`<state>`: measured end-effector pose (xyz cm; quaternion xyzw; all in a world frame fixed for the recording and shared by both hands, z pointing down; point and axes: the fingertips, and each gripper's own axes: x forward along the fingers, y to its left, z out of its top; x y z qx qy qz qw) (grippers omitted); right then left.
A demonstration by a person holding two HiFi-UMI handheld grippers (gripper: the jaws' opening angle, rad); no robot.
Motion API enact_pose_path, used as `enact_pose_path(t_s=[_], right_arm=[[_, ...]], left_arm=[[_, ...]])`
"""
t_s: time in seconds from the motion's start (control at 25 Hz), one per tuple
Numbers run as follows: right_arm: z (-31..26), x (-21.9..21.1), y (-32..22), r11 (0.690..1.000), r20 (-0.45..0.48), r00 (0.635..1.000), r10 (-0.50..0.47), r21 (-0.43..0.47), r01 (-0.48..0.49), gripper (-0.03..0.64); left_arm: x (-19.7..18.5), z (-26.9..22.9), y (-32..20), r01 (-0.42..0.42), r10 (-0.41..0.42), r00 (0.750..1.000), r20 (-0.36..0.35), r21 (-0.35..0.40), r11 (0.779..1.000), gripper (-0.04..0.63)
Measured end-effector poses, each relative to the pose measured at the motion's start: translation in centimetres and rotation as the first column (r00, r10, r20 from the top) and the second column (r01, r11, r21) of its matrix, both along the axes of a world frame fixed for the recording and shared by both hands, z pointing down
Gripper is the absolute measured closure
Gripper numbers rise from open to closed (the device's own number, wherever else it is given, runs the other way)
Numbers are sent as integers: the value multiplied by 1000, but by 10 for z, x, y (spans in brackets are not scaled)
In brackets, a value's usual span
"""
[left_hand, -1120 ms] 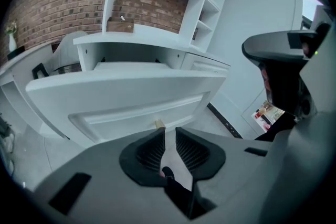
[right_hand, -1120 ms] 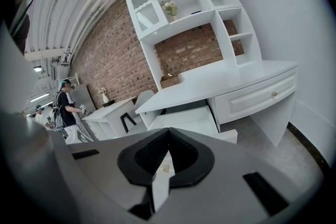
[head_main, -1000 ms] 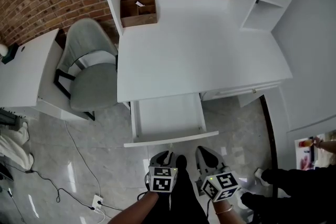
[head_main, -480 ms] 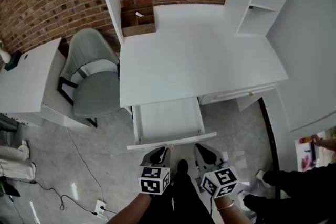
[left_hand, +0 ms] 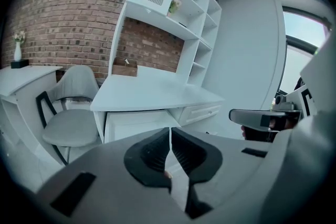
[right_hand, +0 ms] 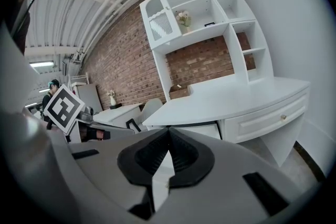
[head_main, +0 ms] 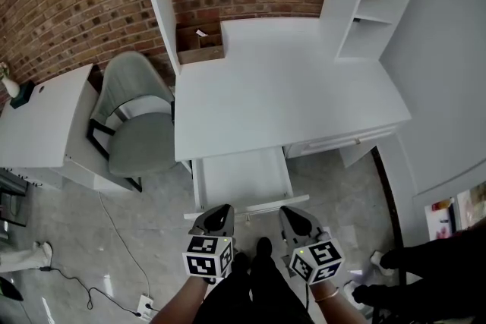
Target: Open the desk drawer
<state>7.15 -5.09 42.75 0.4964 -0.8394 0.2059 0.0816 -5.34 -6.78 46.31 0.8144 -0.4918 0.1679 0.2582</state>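
The white desk (head_main: 288,87) has its left drawer (head_main: 243,177) pulled out, and the inside looks empty. The drawer also shows in the left gripper view (left_hand: 134,122) and the right gripper view (right_hand: 202,129). My left gripper (head_main: 220,210) hovers just in front of the drawer front, apart from it. Its jaws are closing, the tips nearly touching (left_hand: 170,131) with nothing between them. My right gripper (head_main: 291,212) hangs beside it, shut and empty (right_hand: 168,131).
A second drawer (right_hand: 273,120) with a small knob stays closed at the desk's right. A grey chair (head_main: 137,133) stands left of the desk, next to a white side table (head_main: 38,121). A cardboard box (head_main: 200,42) sits at the desk's back. A cable and socket (head_main: 140,298) lie on the floor.
Both grippers have risen, the left one more, drifting left and away from the drawer front. The left jaws have narrowed. The drawer stays out as before.
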Motion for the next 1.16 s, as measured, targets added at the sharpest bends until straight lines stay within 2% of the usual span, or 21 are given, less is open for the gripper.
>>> enact_pose_path(t_s=[0.4,1.16], right_arm=[[-20,1,-8,999,-43,999,-4,53,7,613],[-32,-7,-17,996,-68,998,-4,86,10,614]], left_arm=[[-8,-28,-10,22,-23,1000,5,58,998,581],[-29,-50,-21,56,-56,998,-6,116,992,581]])
